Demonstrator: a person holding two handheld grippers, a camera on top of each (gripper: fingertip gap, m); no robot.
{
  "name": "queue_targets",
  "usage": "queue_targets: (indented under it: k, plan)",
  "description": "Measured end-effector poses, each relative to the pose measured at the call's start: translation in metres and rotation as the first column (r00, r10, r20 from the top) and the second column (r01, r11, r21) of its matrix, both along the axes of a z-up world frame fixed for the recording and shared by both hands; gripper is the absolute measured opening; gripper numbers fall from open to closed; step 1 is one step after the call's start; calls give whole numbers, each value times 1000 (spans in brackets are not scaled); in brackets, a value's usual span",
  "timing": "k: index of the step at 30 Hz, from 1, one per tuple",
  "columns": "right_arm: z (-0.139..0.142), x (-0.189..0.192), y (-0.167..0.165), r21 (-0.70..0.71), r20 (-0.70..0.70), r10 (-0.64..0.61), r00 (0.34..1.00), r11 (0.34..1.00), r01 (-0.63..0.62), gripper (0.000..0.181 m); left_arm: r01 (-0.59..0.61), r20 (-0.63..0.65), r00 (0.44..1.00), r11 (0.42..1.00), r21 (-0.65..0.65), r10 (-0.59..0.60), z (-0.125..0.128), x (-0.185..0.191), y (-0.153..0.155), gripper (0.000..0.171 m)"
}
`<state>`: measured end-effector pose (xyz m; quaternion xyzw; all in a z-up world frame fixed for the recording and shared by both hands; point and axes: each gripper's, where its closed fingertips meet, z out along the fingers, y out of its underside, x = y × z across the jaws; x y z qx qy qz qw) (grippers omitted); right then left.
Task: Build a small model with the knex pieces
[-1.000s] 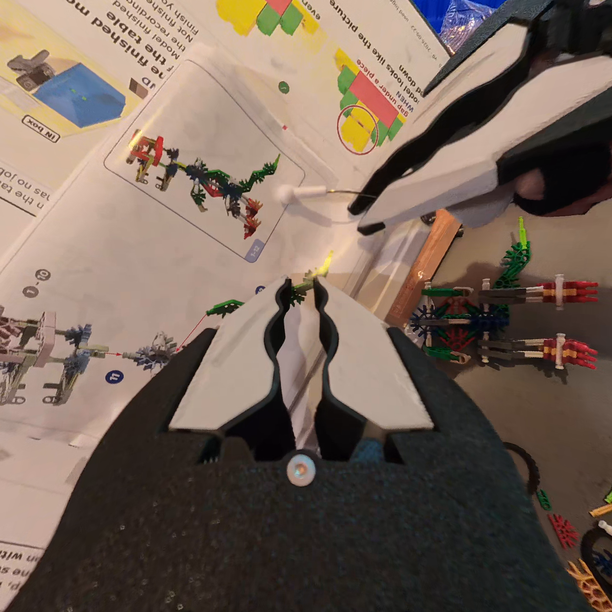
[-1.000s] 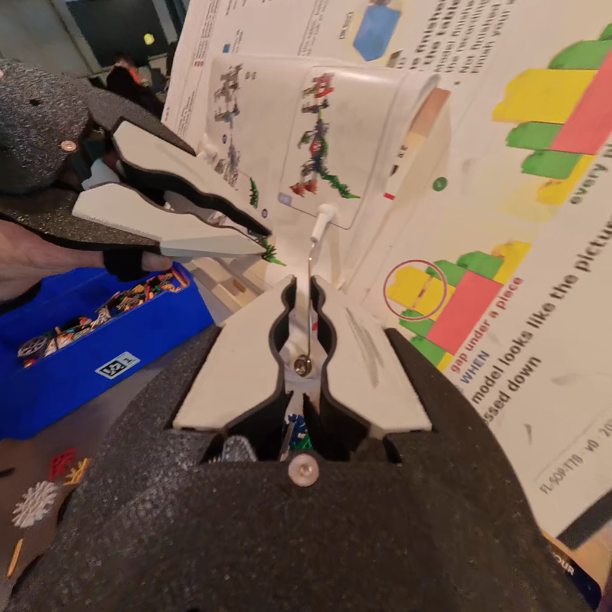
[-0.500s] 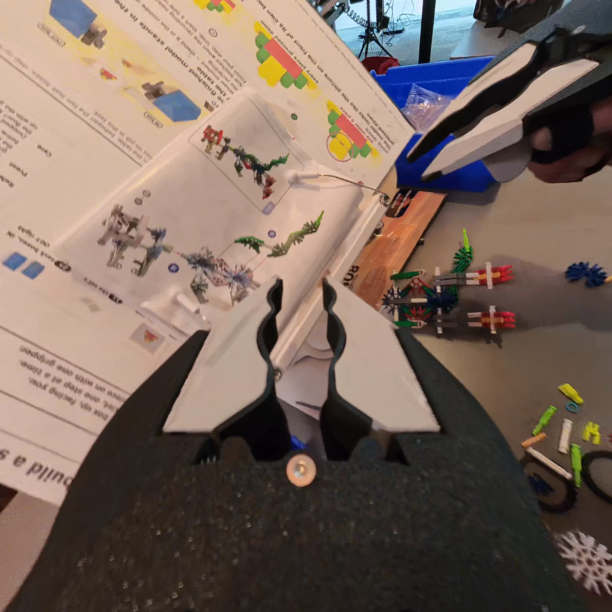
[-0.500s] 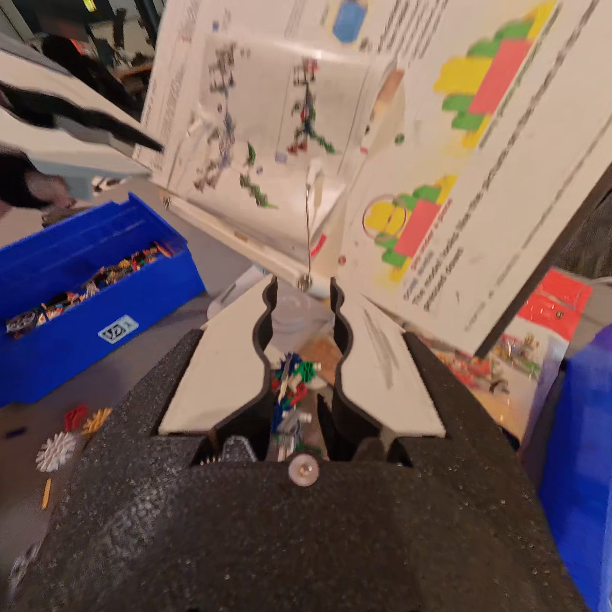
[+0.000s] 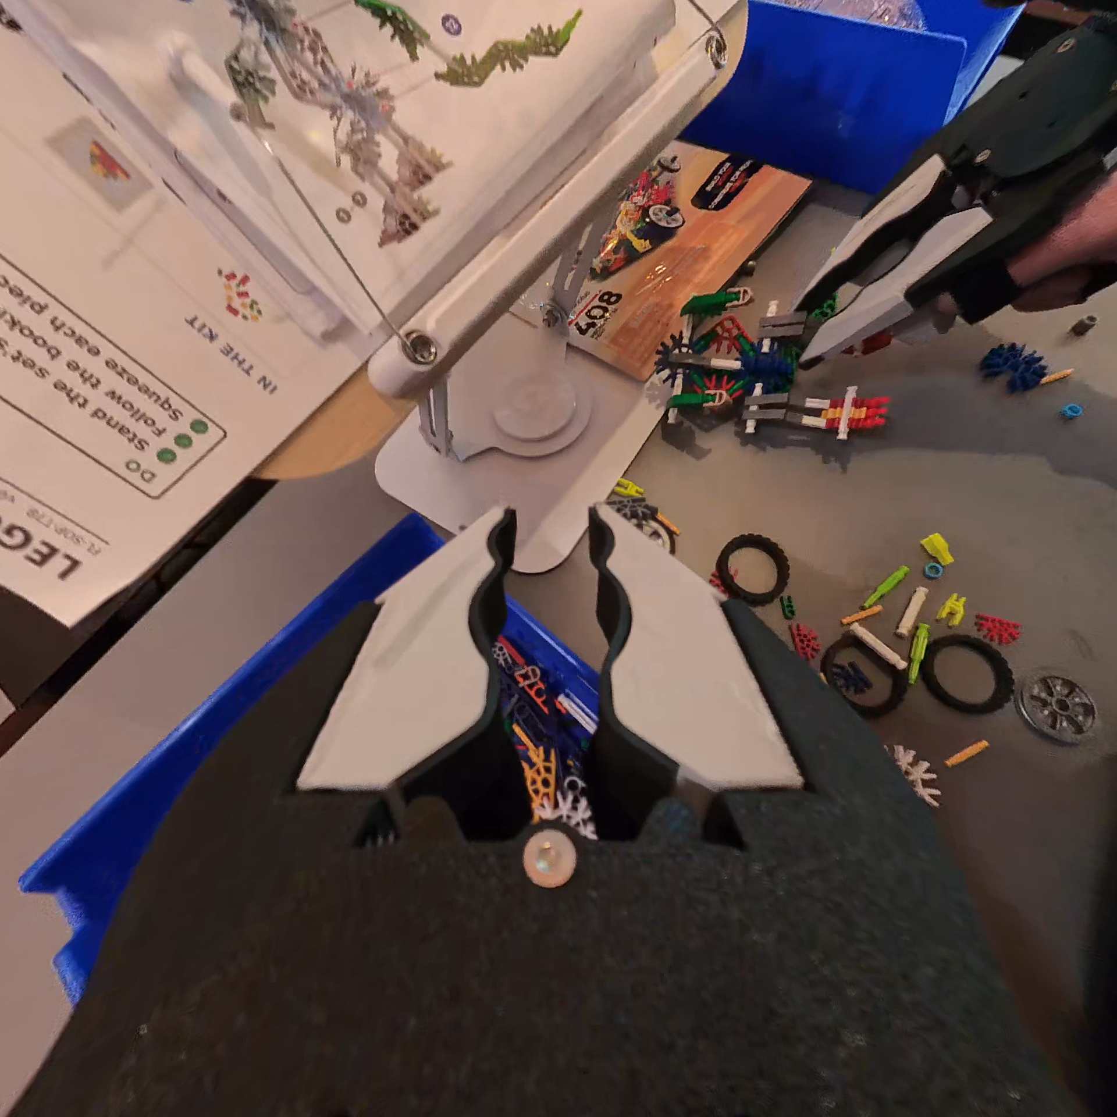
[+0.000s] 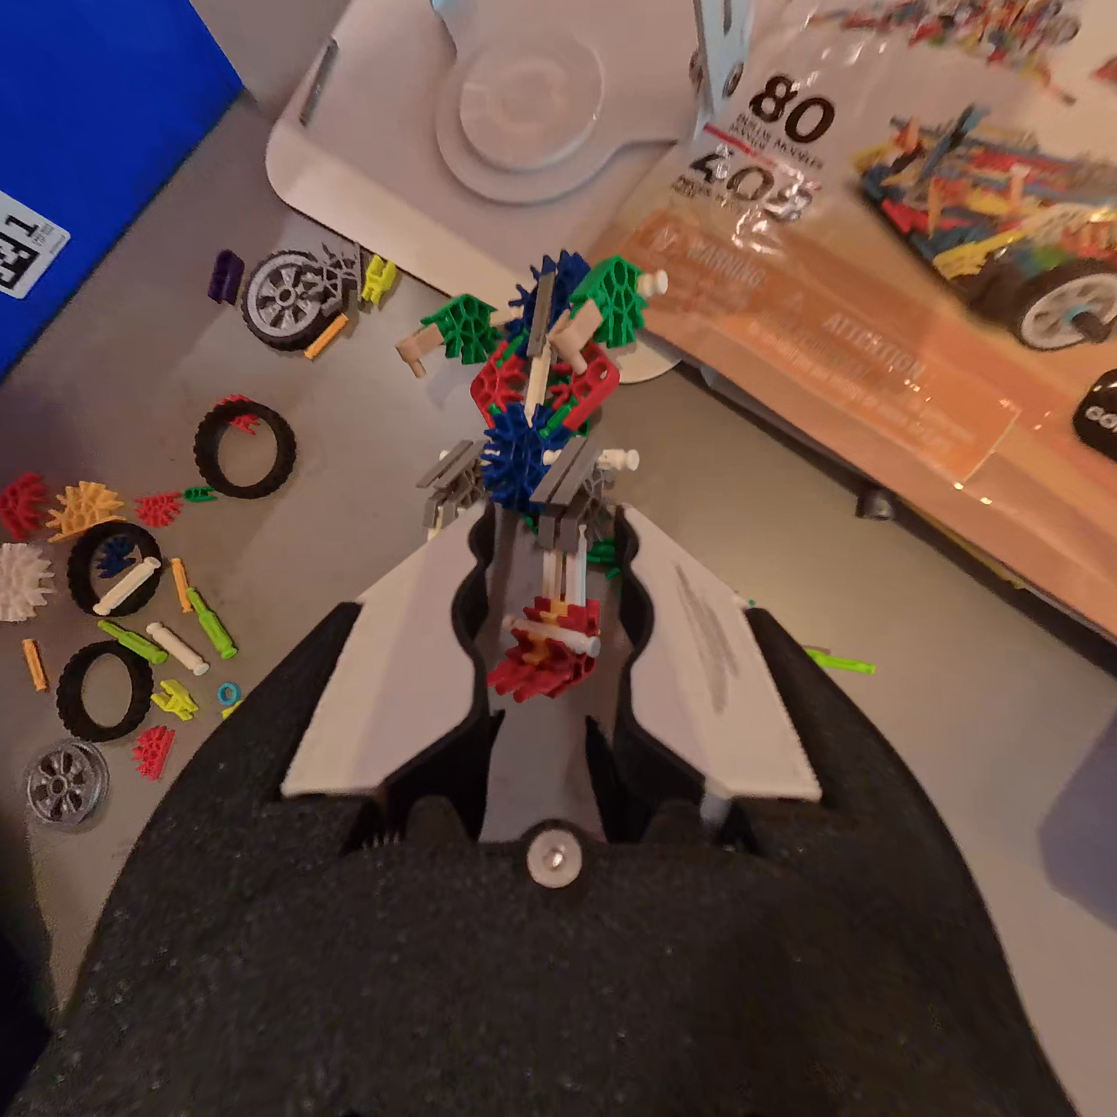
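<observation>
Both claws open; right claw (image 6: pixel 551 523) straddles toy model (image 6: pixel 547 423).

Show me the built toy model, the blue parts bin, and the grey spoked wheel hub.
toy model (image 6: pixel 547 387), right wrist view, red square frame.
blue parts bin (image 5: pixel 199 749), left wrist view, outer wall.
grey spoked wheel hub (image 5: pixel 1056 706), left wrist view, centre.

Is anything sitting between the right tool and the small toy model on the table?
Nothing visible. The right tool is open and straddles the model's red end, with bare table on either side. The loose tyres lie off to the left, and the orange bag off to the right.
</observation>
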<state>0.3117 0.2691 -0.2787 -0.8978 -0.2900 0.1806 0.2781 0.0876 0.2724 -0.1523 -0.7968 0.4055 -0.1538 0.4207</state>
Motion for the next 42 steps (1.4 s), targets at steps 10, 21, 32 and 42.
queue_targets:
  k: [10, 21, 32, 42]
  plan:
    - [2, -1, -11, 84, -2, -13, 1000, 996, 13, 24, 12, 23, 1000, 998, -55, -11, -12, -1, -24, 22]
    - [14, -10, -40, 204, -25, -4, 1000, 979, 9, 23, 191, 55, 981, 973, -130, -185, -26, 66, -55, 30]
    - [14, -1, -65, 163, -93, -20, 995, 986, 35, 23, 346, -79, 923, 902, -258, -377, -85, 140, -85, 45]
    - [0, 14, -99, 71, -65, 73, 995, 995, -69, 24, 358, -34, 924, 893, -272, -381, -72, 136, -96, 45]
